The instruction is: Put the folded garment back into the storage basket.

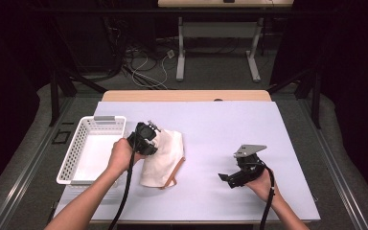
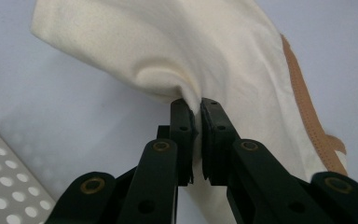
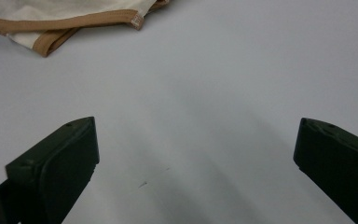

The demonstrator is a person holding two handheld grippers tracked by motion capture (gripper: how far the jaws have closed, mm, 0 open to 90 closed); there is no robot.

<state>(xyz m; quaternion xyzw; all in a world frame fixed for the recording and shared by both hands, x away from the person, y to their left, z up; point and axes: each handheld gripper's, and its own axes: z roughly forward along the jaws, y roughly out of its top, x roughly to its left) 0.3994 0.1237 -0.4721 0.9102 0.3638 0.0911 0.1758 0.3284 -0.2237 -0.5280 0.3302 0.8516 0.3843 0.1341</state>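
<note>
Tongs first: the left tongs point(image 2: 196, 108) are clenched on a pinch of the cream cloth point(image 1: 165, 153), while the right tongs point(image 3: 196, 154) stand released, jaws wide apart with nothing between them.

From above, the pale lilac surface point(image 1: 220, 129) takes up most of the scene, resting on a wooden table whose far edge peeks out behind it. At its left edge sits a white perforated basket point(image 1: 74, 160), long side running away from the person. Just right of the basket lies the cloth, a crumpled cream piece with a tan trim along its near right edge. The left tongs point(image 1: 149, 135) come down on its upper left part, near the basket; the right tongs point(image 1: 226, 178) sit well apart from it, low over the near right of the surface, pointing left toward the cloth.

The left gripper view gives what the overhead cannot: the fabric is drawn up into a small peak squeezed between the two black pads, folds fanning away from the pinch, the cloth point(image 2: 205, 51) lifted clear of the surface near the grip, the tan trim point(image 2: 307, 112) running down the right side. A corner of the basket point(image 2: 4, 186) shows at lower left.

The right gripper view shows bare surface between the spread jaws, and at the top left a folded corner of the cloth point(image 3: 60, 18) with its doubled tan trim lying flat.
</note>
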